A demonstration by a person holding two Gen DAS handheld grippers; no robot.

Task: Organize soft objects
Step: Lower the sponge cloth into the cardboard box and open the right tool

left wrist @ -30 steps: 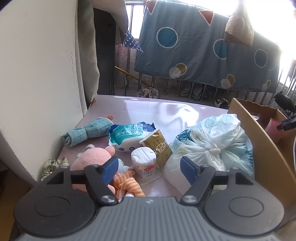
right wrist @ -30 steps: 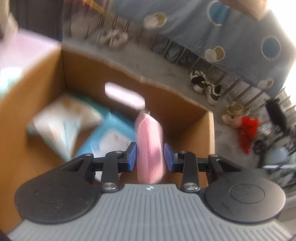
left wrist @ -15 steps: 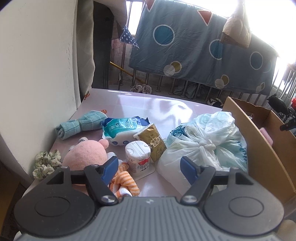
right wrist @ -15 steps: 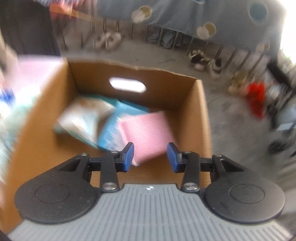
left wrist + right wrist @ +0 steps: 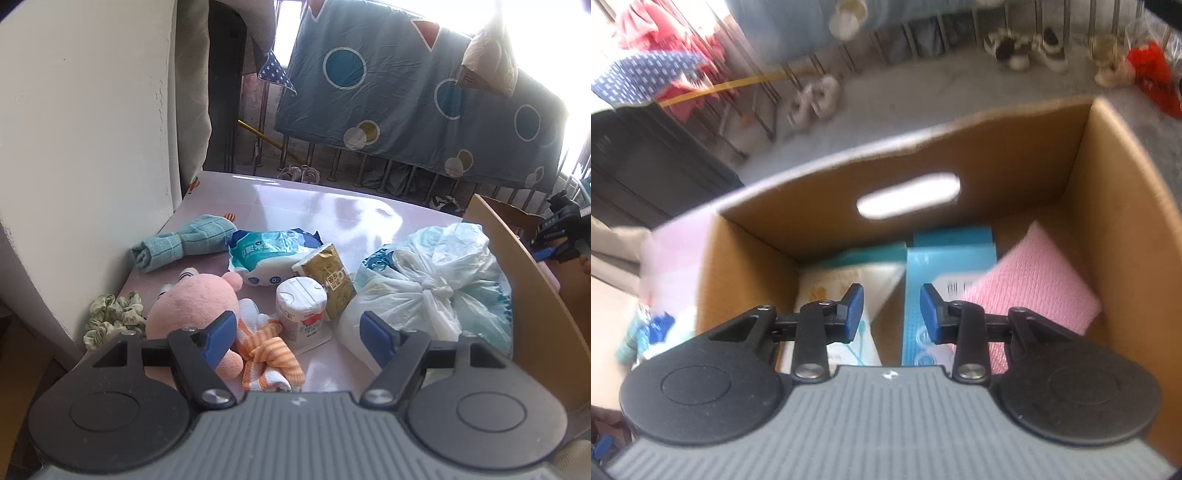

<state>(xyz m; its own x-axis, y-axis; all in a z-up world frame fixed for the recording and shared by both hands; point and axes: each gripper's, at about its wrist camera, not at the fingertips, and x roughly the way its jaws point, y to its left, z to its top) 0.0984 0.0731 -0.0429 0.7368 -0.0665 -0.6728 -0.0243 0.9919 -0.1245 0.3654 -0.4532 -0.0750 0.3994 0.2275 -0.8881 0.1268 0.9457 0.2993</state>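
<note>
My left gripper (image 5: 300, 336) is open and empty above the near edge of the pink table (image 5: 295, 199). Before it lie a pink plush toy (image 5: 192, 306), an orange striped cloth (image 5: 269, 354), a rolled teal towel (image 5: 181, 245), a green scrunchie (image 5: 114, 317), a blue wipes pack (image 5: 269, 251) and a tied plastic bag (image 5: 428, 284). My right gripper (image 5: 892, 310) is open and empty over the cardboard box (image 5: 1115, 206). A pink cloth (image 5: 1034, 288) lies in the box at the right, leaning on the wall.
A white jar (image 5: 301, 310) and a gold carton (image 5: 328, 280) stand among the soft things. The box also holds a blue packet (image 5: 945, 273) and a white packet (image 5: 842, 291). The box wall (image 5: 517, 280) stands right of the bag. A wall (image 5: 85, 129) borders the table's left.
My right gripper opened and let go of the pink cloth, which dropped into the box and now lies at its right. The left gripper drew back slightly and stayed open.
</note>
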